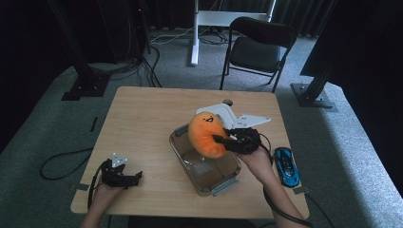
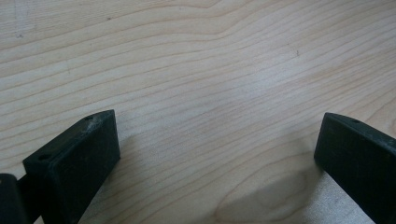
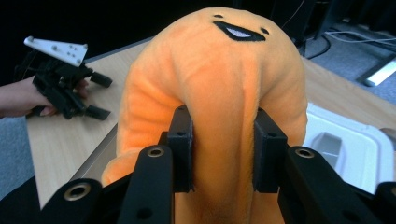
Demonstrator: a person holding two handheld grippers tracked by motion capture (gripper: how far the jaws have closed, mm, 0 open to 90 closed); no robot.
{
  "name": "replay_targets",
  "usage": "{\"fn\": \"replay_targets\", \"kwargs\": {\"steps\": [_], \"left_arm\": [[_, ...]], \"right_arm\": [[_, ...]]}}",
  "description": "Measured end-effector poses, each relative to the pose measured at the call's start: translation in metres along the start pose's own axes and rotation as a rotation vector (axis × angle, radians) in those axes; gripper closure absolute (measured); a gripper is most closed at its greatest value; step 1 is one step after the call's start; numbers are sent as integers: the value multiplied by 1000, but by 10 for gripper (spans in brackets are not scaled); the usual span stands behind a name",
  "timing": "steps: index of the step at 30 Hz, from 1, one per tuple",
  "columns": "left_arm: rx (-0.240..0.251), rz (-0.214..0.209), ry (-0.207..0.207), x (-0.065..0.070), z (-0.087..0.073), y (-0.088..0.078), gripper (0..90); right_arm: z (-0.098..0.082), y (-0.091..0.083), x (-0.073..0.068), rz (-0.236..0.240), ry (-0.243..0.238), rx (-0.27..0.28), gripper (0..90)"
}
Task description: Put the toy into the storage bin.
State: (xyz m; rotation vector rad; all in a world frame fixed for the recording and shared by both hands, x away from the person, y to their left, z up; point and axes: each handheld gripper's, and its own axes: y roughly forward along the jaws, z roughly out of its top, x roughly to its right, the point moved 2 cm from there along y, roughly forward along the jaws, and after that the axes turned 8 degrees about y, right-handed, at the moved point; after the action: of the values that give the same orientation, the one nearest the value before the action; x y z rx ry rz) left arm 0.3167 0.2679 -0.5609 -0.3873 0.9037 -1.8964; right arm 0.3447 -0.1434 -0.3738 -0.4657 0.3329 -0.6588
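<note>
Overhead, the right hand-held gripper (image 1: 223,140) clamps the orange plush (image 1: 205,133) above the clear container (image 1: 223,183); near that container's left, the left hand-held gripper (image 1: 138,176) rests wide open on the surface (image 1: 142,114). Its own view: bare wood between jaws. Right gripper view: pads (image 3: 181,144) squeeze plush

High view is running dim and underexposed — the room's edges are falling to near black, while the table (image 1: 142,123) is catching soft, even light from above and the white lid (image 1: 228,114) is showing brightest. Left gripper view is reading bright and slightly washed, a soft shadow pooling on the wood low in the frame. Right gripper view is staying sharp on the orange plush (image 3: 210,93) — the background is blurring and going dark.
</note>
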Motion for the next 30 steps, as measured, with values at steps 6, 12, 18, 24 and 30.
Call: {"fn": "replay_targets", "kwargs": {"steps": [6,12,18,24,30], "left_arm": [[0,0,0,0,0,0,5],[-1,1,1,0,0,0,5],[-1,-1,0,0,0,0,5],[-2,-1,0,0,0,0,5],[-2,-2,2,0,0,0,5]], "right_arm": [[-10,6,-6,22,-9,-31,661],[-21,11,-11,44,-19,-60,654],[-31,15,-16,59,-35,-93,655],[-38,20,-18,75,-36,-117,654],[-45,26,-19,70,-44,-147,650]]}}
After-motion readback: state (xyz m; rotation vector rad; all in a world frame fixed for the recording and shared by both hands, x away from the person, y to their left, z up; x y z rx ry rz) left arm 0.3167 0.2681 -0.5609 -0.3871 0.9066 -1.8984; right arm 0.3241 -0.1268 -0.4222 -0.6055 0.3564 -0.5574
